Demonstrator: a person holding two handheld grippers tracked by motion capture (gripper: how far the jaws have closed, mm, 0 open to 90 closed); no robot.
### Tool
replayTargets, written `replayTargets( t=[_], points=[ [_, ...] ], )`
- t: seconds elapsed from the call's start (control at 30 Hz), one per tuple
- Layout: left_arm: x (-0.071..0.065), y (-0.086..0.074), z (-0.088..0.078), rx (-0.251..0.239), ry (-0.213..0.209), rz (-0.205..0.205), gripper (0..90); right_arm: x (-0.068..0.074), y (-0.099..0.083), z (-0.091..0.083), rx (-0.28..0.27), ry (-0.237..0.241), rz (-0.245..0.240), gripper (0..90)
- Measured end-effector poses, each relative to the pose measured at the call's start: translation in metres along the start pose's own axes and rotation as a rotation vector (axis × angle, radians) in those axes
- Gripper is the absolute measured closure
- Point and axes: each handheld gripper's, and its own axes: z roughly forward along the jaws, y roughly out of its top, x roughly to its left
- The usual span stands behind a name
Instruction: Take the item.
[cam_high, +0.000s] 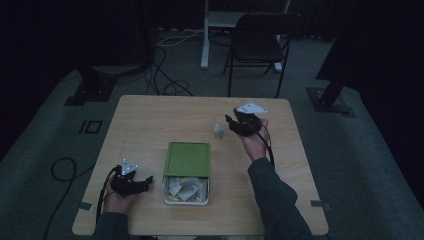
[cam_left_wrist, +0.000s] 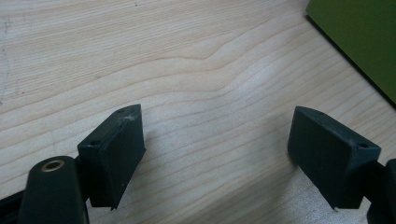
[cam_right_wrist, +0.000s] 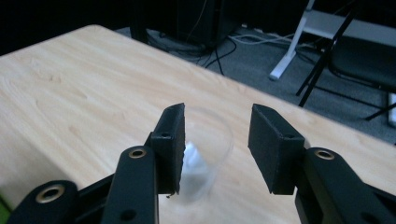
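Nearest the camera in the high view, the left hand-held gripper (cam_high: 142, 181) rests low over the near left part of the tabletop (cam_high: 150, 120), its jaws spread wide with nothing but bare wood between them, as the left gripper view shows. Just to its right sits a white tin (cam_high: 186, 192) with small white sachets (cam_high: 186, 189) inside; its green lid (cam_high: 188, 159) is slid back, covering the far part and leaving the near part open.

Farther off, on the right half of the tabletop, the right hand-held gripper (cam_high: 231, 123) is held level, pointing left toward a small clear plastic cup (cam_high: 219, 131) that stands upright just beside its tips. In the right gripper view the cup (cam_right_wrist: 205, 158) stands just past the jaws, something white showing low inside it. The jaws are partly parted; the pads do not press on the cup, so it stands free. Beyond the tabletop's far edge stands a dark folding chair (cam_high: 260, 42), with cables on the floor.

The step in hand looks like work at the cup: either it has been set down there with a sachet in it, or it is about to be taken. If another sachet is to follow, the next move calls for drawing the right gripper clear without knocking the light cup, then reaching into the open near end of the tin.
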Motion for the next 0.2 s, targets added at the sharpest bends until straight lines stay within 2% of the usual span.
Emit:
replayTargets(
  t=[0.1, 0.2],
  points=[
    [0.0, 0.0, 0.0, 0.0, 0.0, 0.0, 19.5, -0.001, -0.014, -0.001, 0.018, -0.002, 0.004, 55.9],
    [0.0, 0.0, 0.0, 0.0, 0.0, 0.0, 19.5, -0.003, -0.028, -0.004, 0.031, 0.008, 0.029, 56.0]
  ],
)
